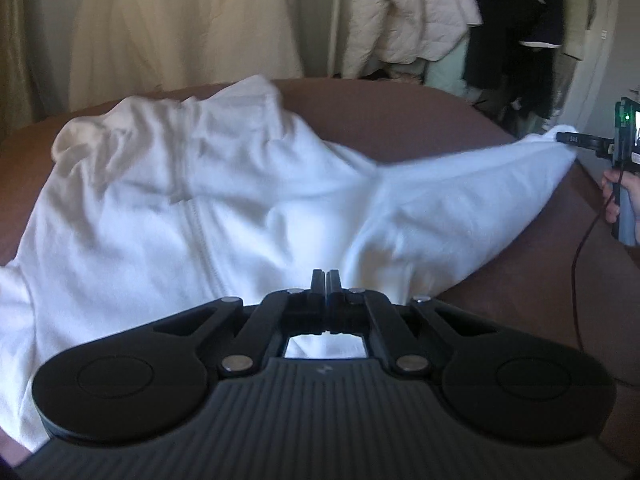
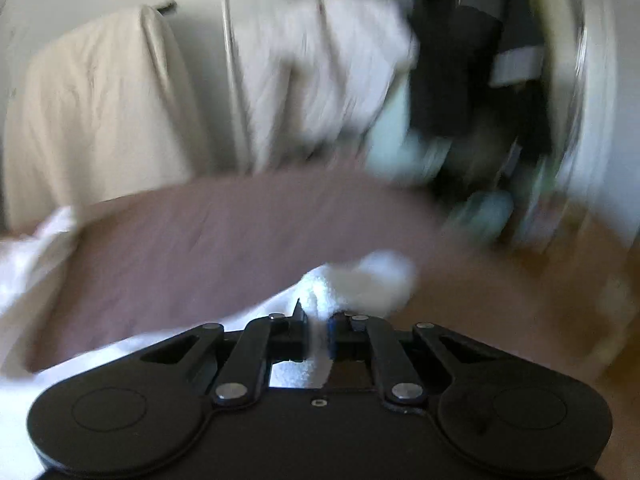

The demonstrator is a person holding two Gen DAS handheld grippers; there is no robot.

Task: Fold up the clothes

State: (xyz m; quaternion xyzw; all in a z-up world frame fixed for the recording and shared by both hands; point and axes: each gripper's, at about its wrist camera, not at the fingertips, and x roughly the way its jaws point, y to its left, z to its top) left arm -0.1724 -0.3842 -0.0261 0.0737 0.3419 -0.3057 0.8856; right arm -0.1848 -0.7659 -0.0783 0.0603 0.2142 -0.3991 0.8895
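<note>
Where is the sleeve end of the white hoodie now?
In the left wrist view, the sleeve end is at the far right, pinched in the right gripper and stretched above the brown surface.

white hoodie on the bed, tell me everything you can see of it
The white hoodie is soft, fleecy-looking cotton with a zipper down the front. It lies rumpled and spread across the brown bed, hood bunched at the far left. One sleeve is stretched out to the right, its cuff pinched in the right gripper. The left gripper is shut above its lower body; contact with the cloth cannot be told.
</note>
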